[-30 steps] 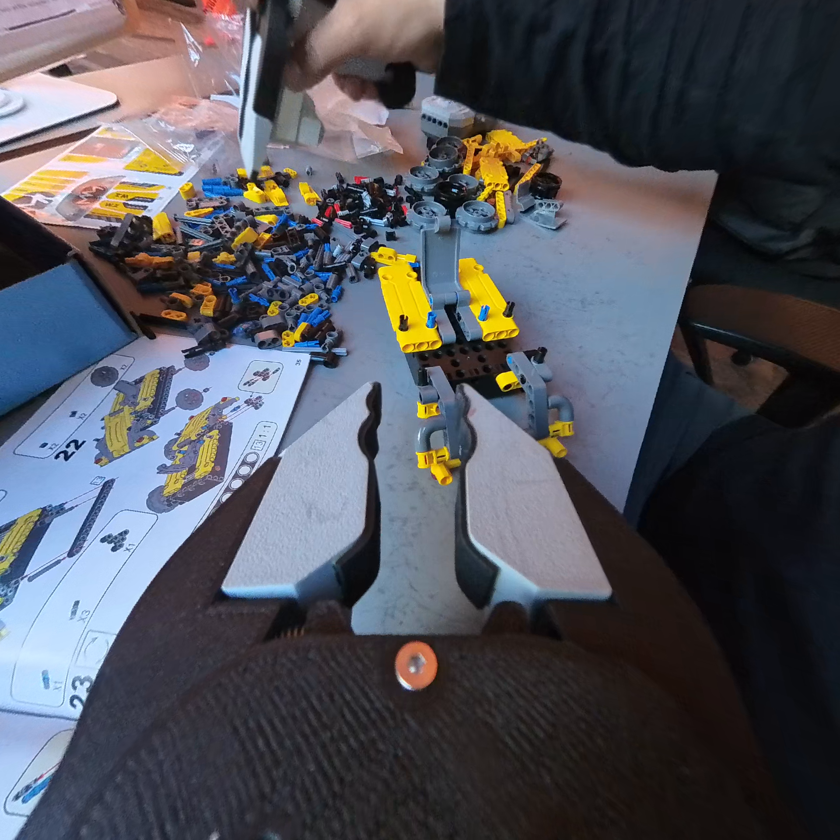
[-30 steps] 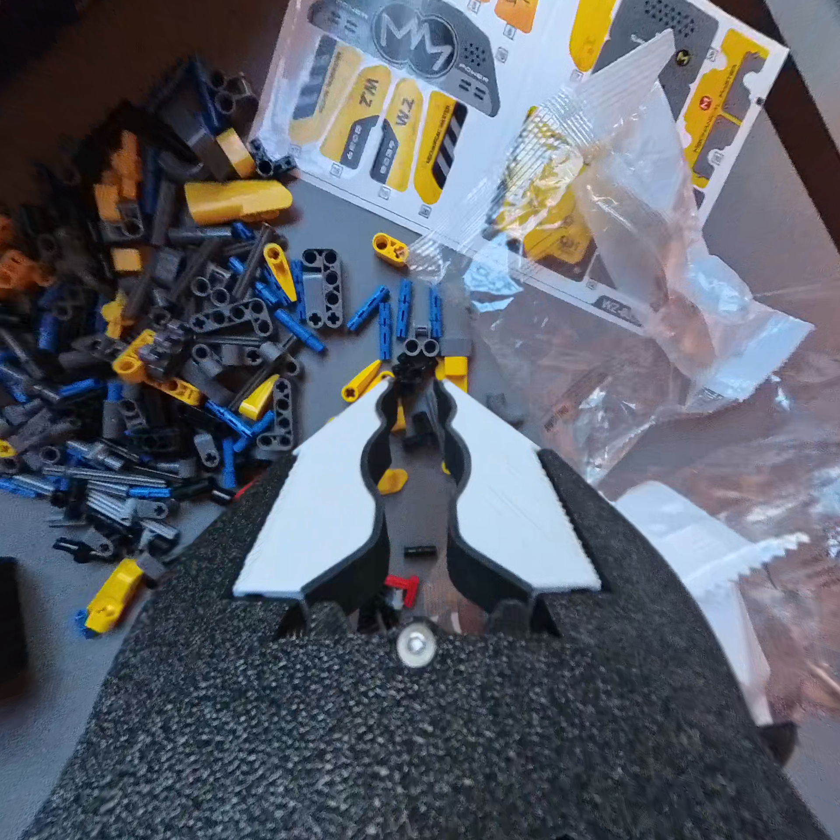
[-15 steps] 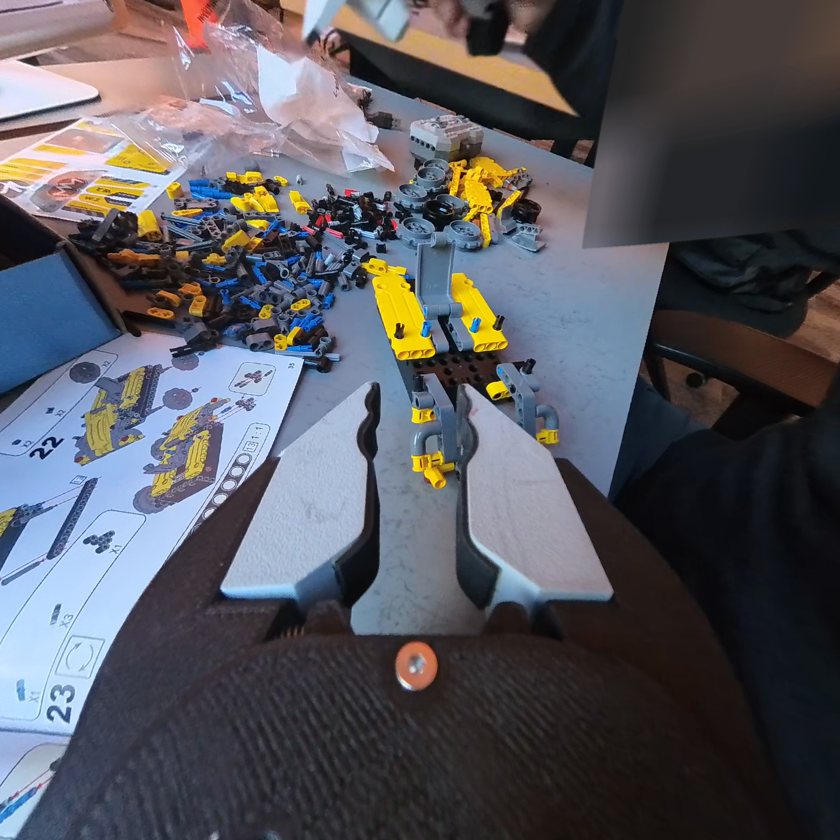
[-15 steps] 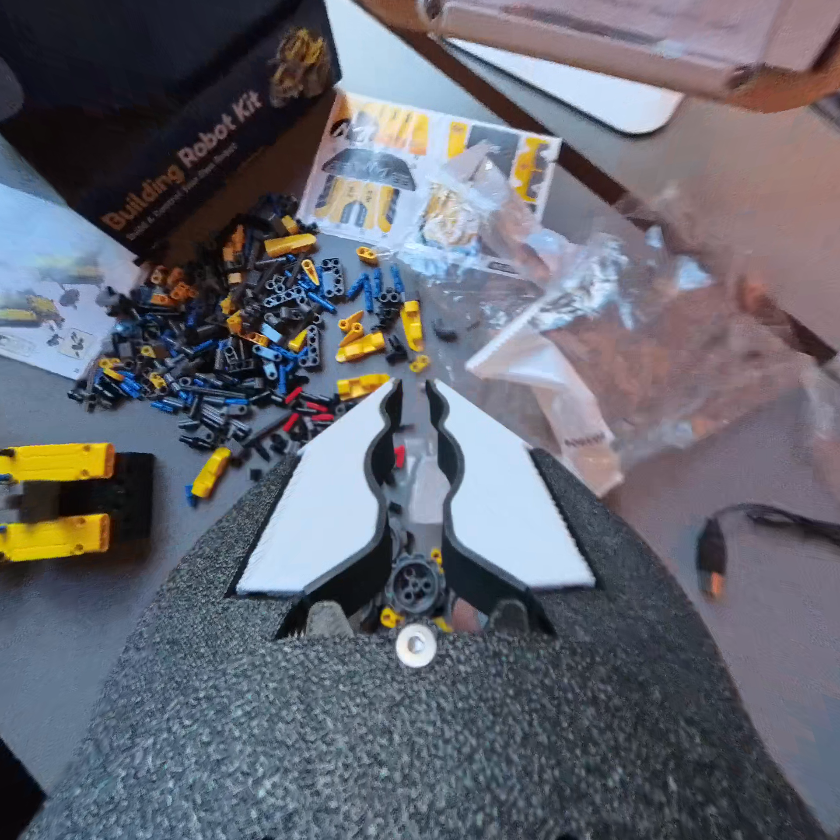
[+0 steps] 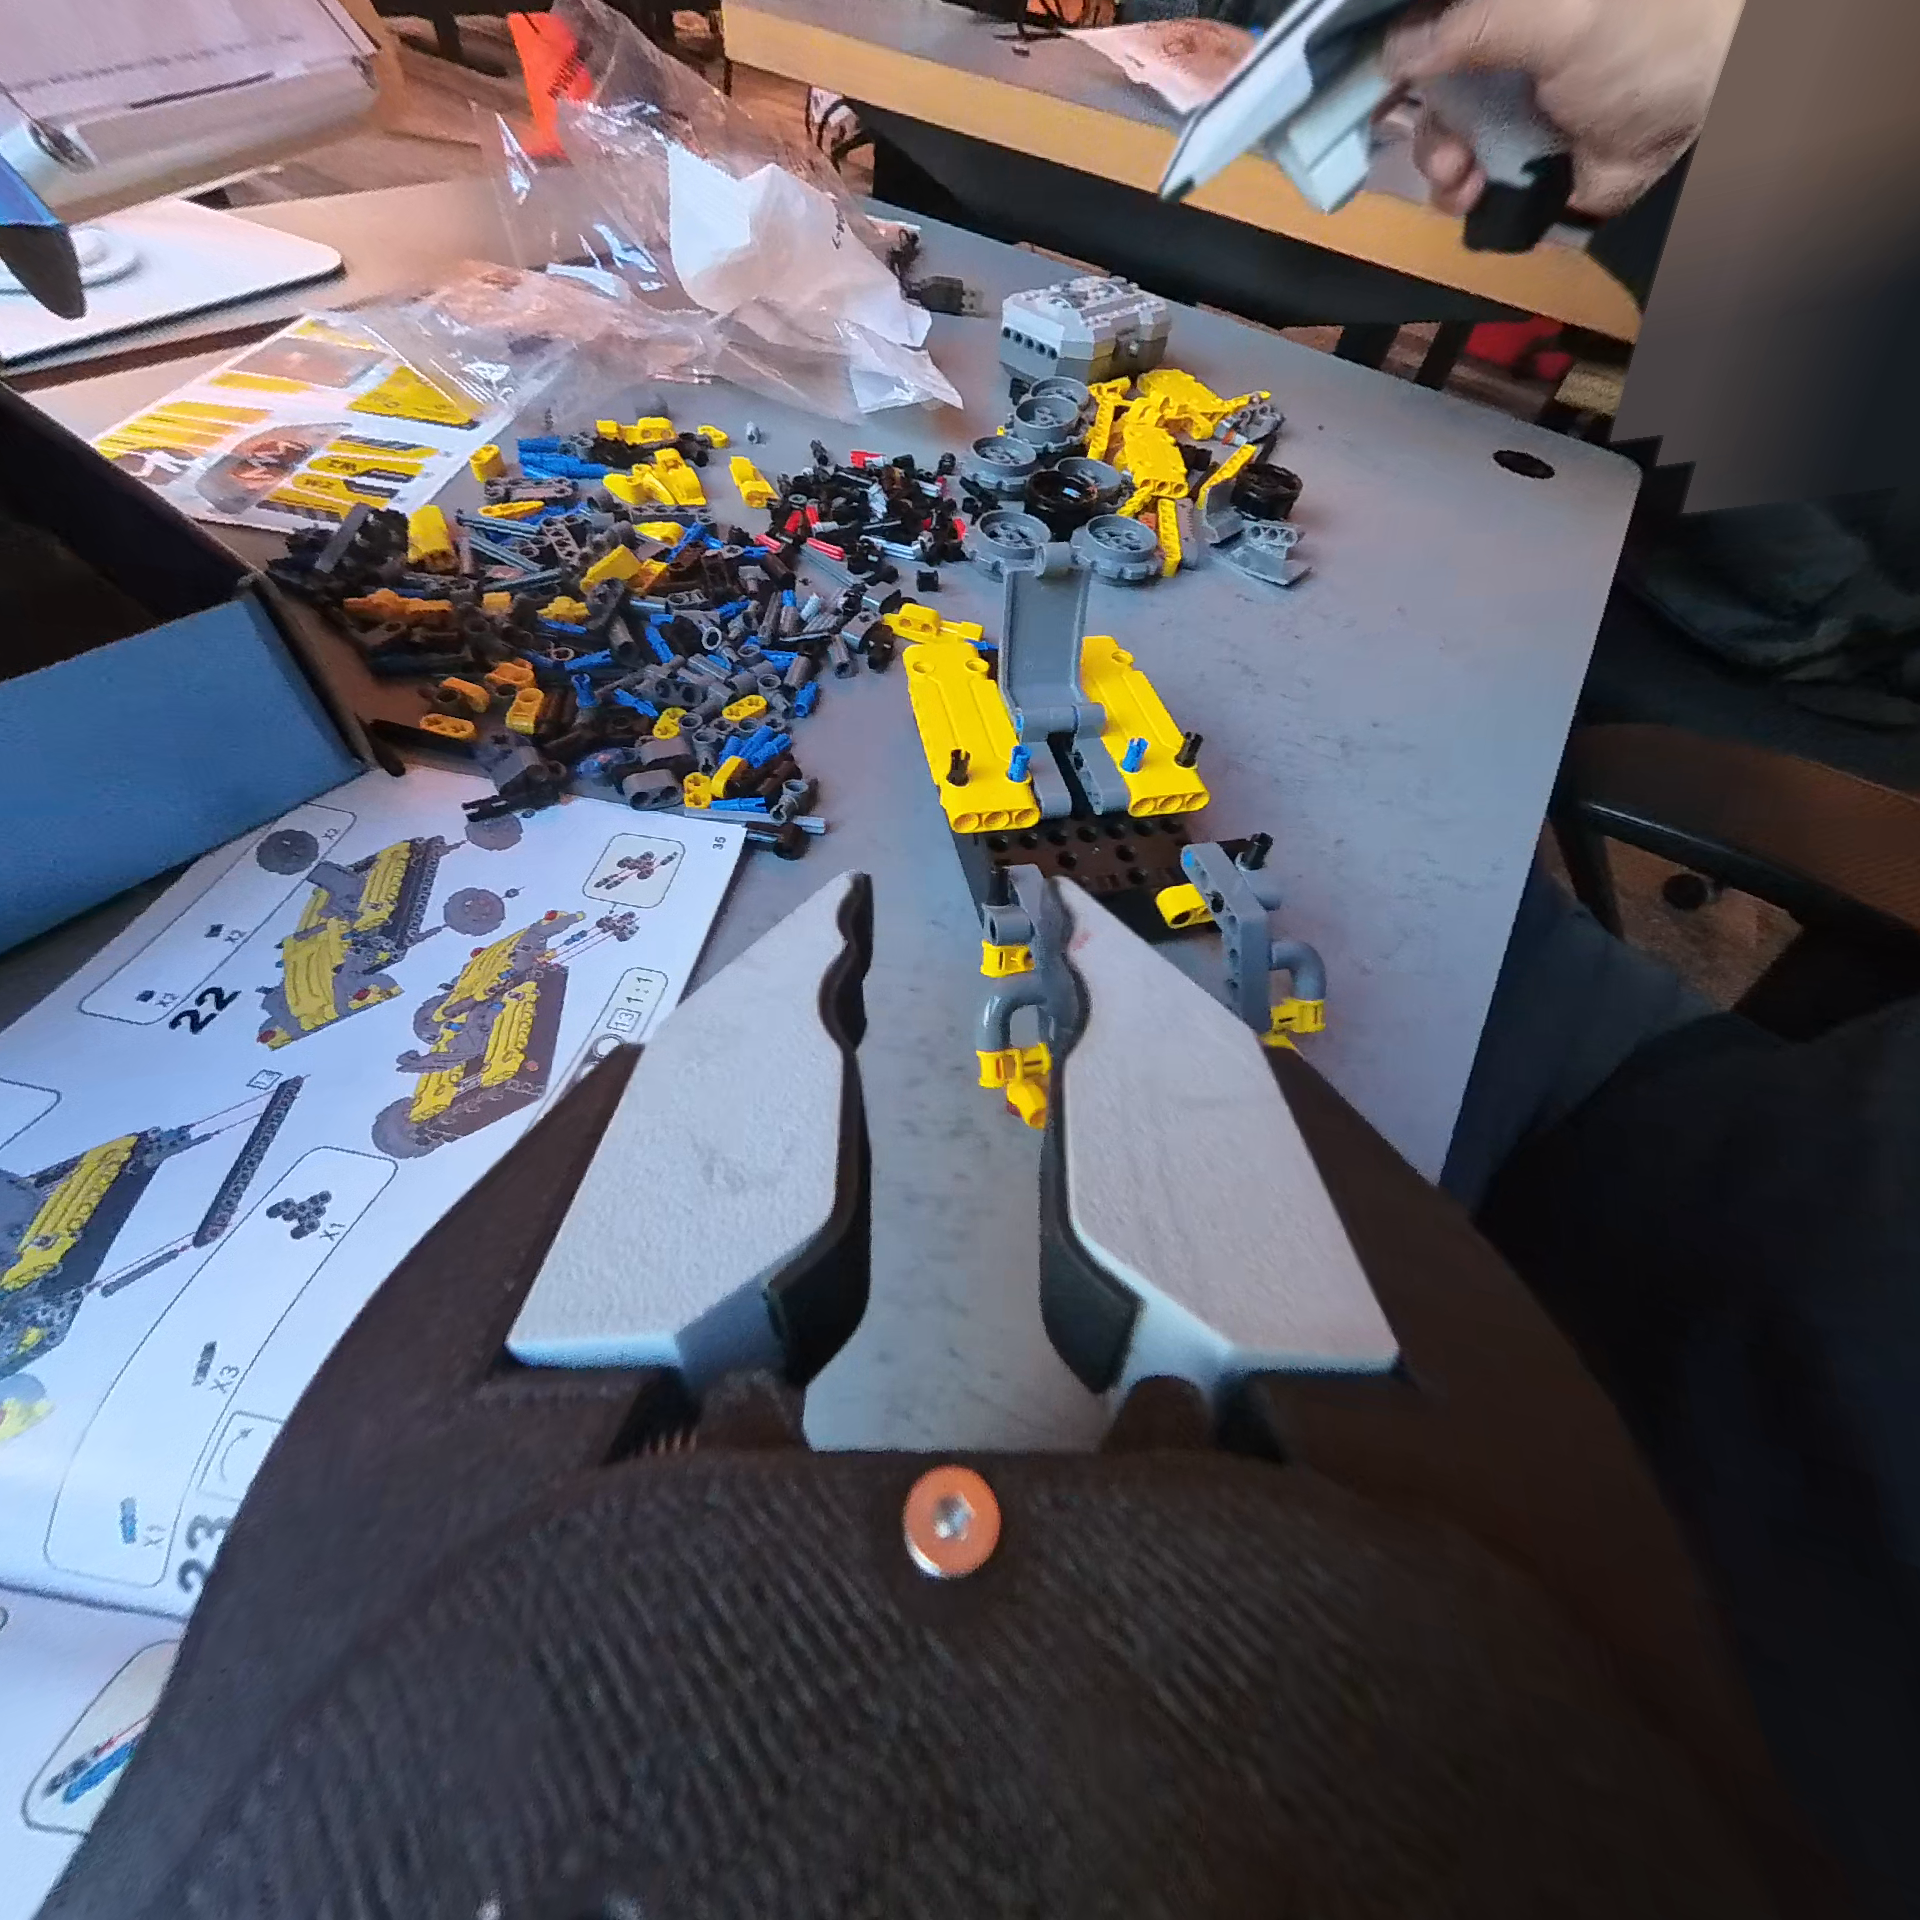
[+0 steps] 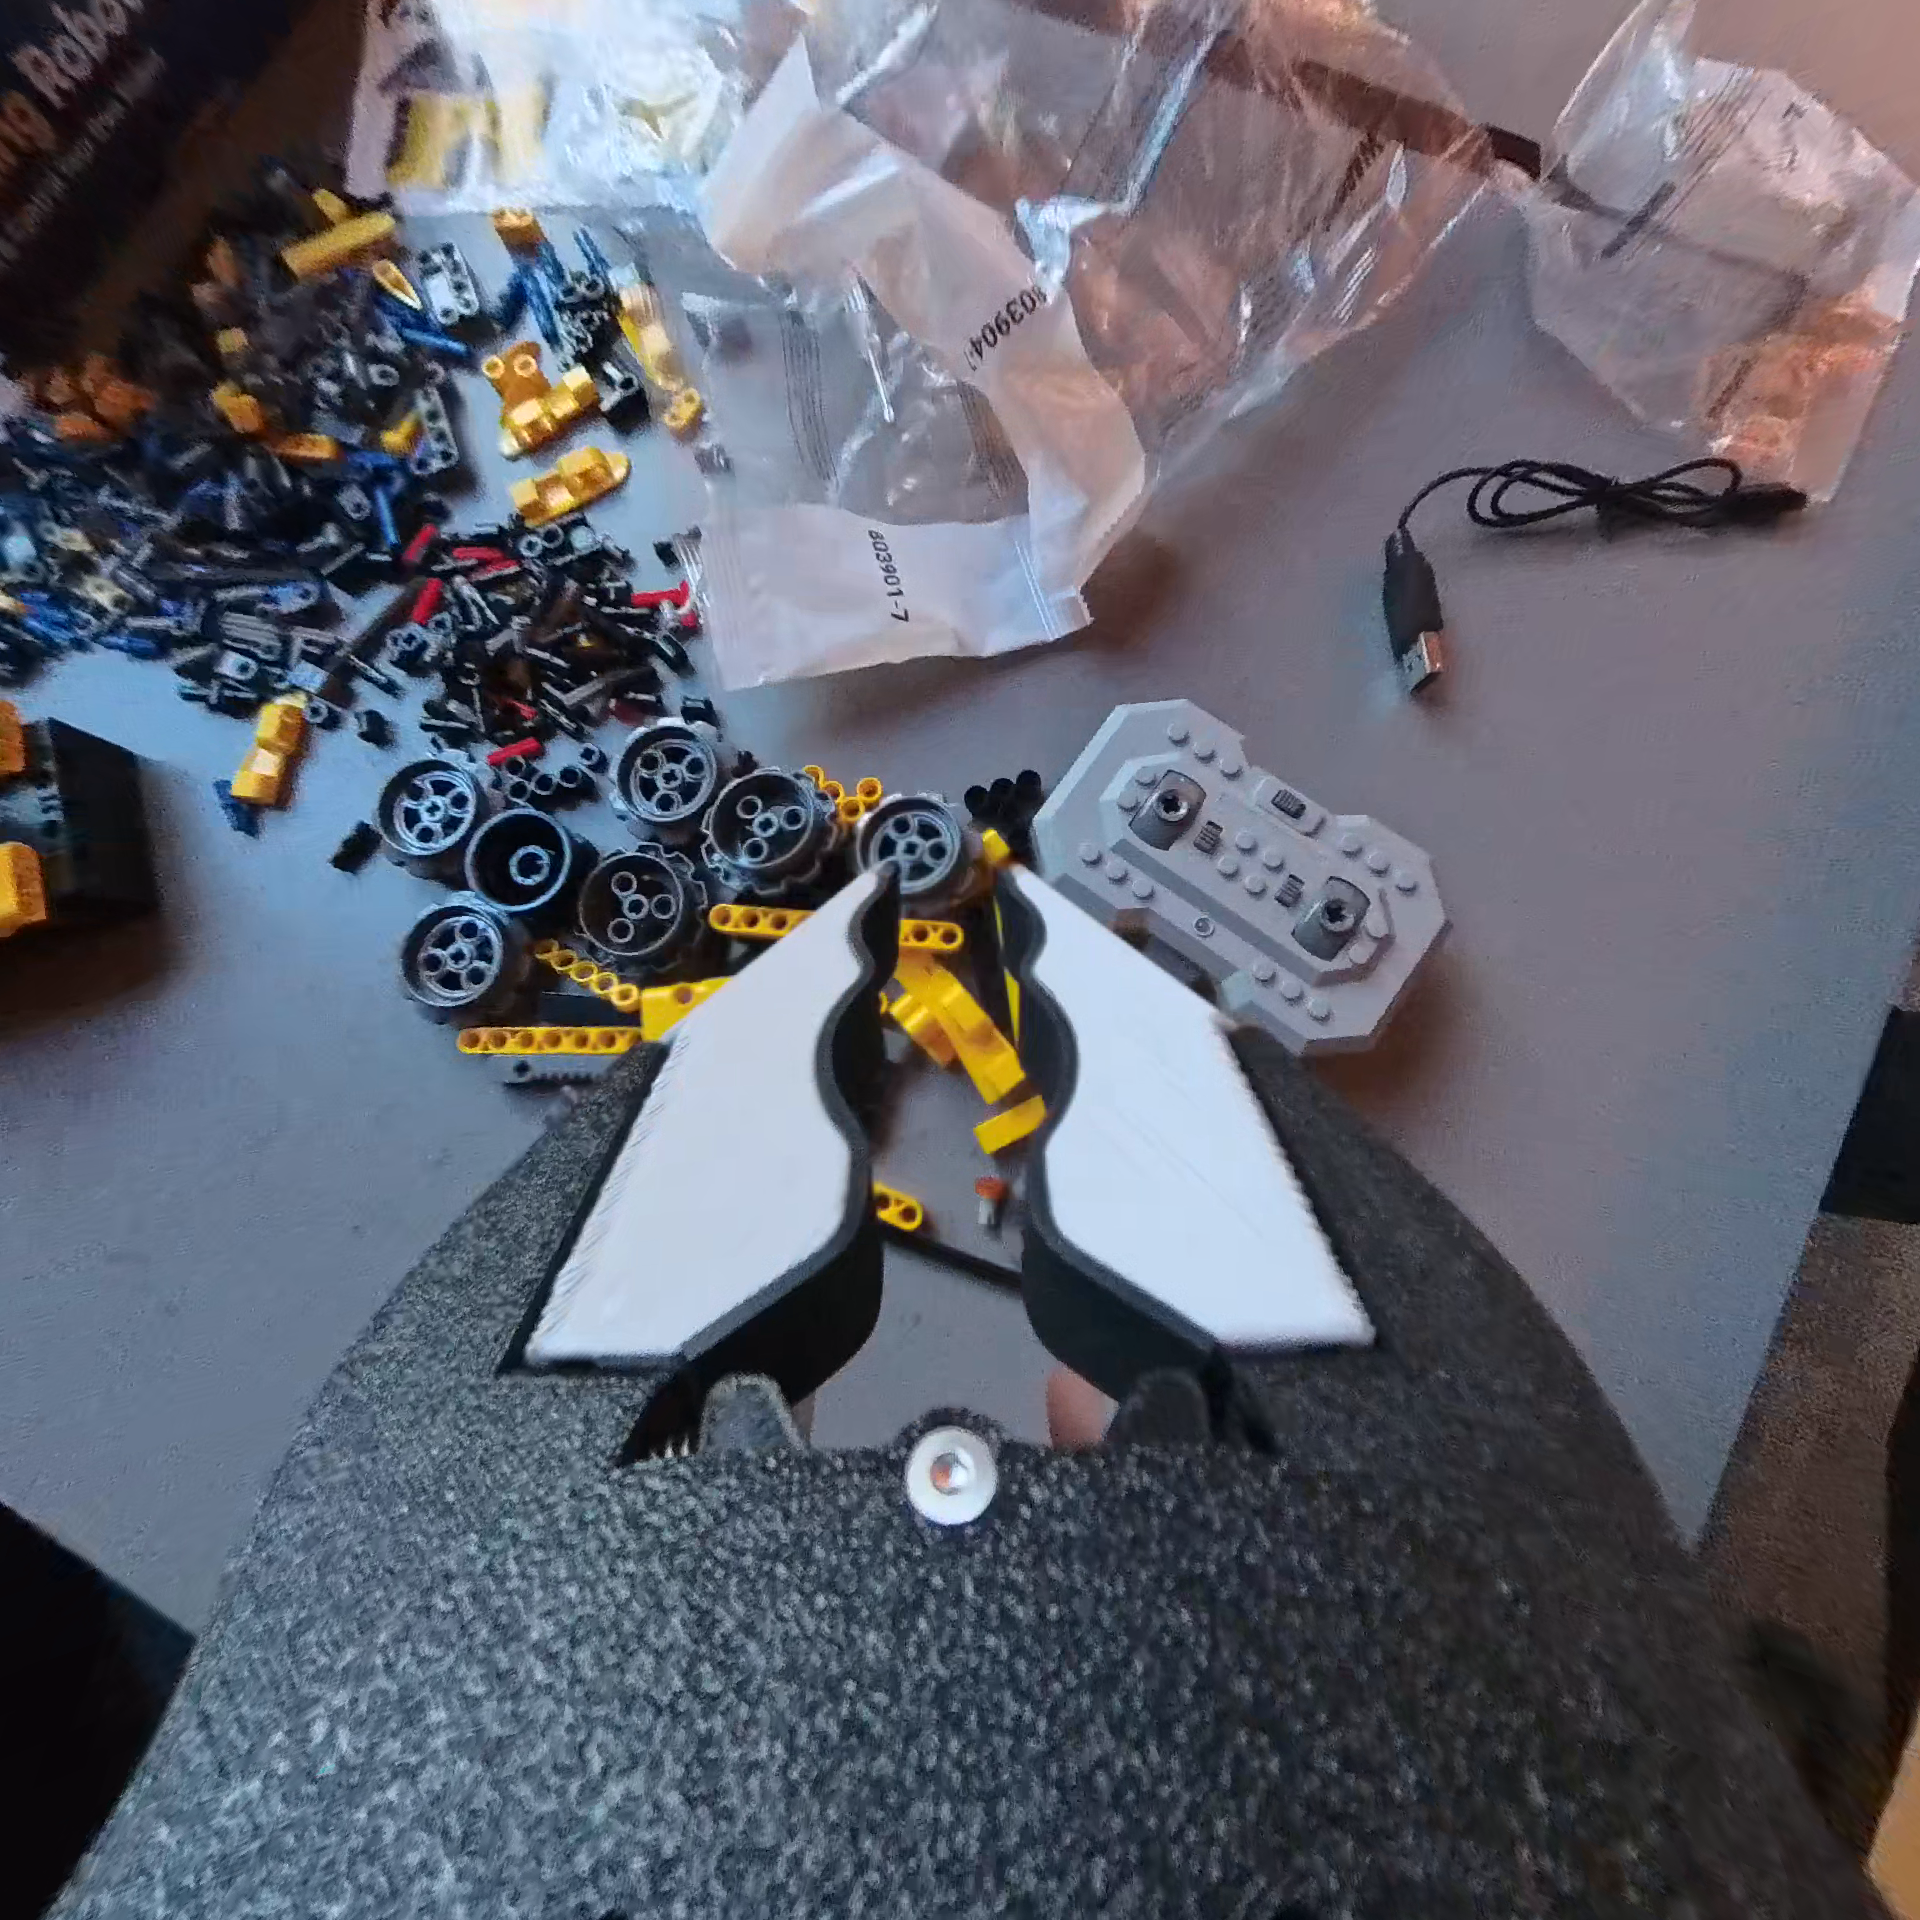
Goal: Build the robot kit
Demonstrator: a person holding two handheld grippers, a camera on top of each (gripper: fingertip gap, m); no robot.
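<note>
Right gripper [image 6: 940, 899] has swung from the loose-parts pile to the wheels [image 6: 665, 774], slightly parted, empty; left gripper [image 5: 951, 904] stays gaping, empty, beside the half-built model [image 5: 1049, 748]

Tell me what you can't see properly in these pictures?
- Left wrist view: the half-built yellow model's near end hides behind the left gripper's fingers.
- Right wrist view: yellow beams sit partly behind the right gripper's fingers.
- Right wrist view: the small parts pile is blurred.

Matt grey table [image 5: 1403, 727], glossy crinkled plastic bags [image 6: 935, 416], shiny plastic bricks [image 5: 644, 665], smooth paper manual [image 5: 312, 1039]
</note>
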